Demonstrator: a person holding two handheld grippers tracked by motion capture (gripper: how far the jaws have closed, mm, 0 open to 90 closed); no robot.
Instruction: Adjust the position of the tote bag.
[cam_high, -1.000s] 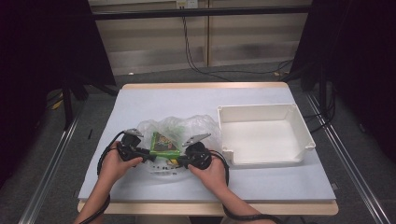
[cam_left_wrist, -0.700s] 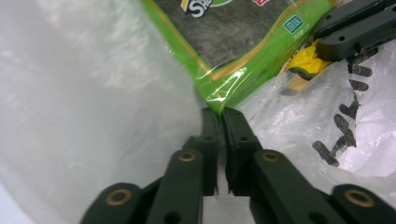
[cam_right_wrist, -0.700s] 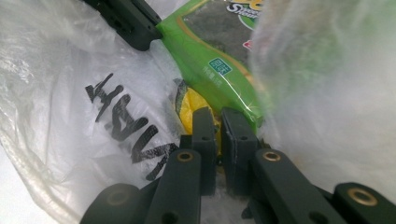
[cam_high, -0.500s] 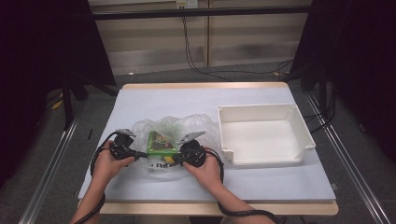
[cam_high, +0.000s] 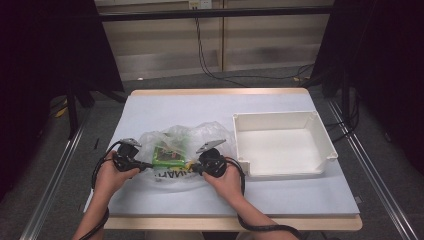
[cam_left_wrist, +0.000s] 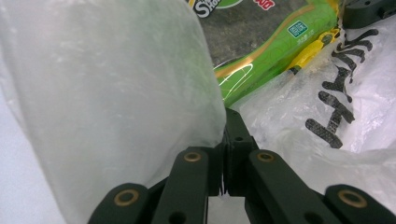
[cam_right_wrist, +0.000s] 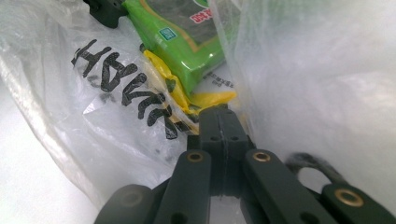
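Note:
A clear plastic bag (cam_high: 196, 136) with black lettering lies on the pale table (cam_high: 200, 105). Inside it are a green snack packet (cam_high: 169, 156) and a yellow wrapper (cam_right_wrist: 184, 93). My left gripper (cam_high: 150, 165) is shut on the bag's left edge, and the film (cam_left_wrist: 116, 93) bunches at its jaw tips (cam_left_wrist: 229, 135). My right gripper (cam_high: 196, 169) pinches the bag's right edge. Its jaws (cam_right_wrist: 219, 121) have just been closing with film between them. Each gripper view has the green packet (cam_left_wrist: 261, 56) (cam_right_wrist: 187, 37) just ahead of the jaws.
An empty white tray (cam_high: 285, 116) stands to the right of the bag, close to my right hand. Bare table lies behind the bag and along the front edge. Dark curtains and metal rails flank the table.
My left gripper has shifted a little to the left, drawing the bag's edge with it. The right gripper has stayed in place at the other edge.

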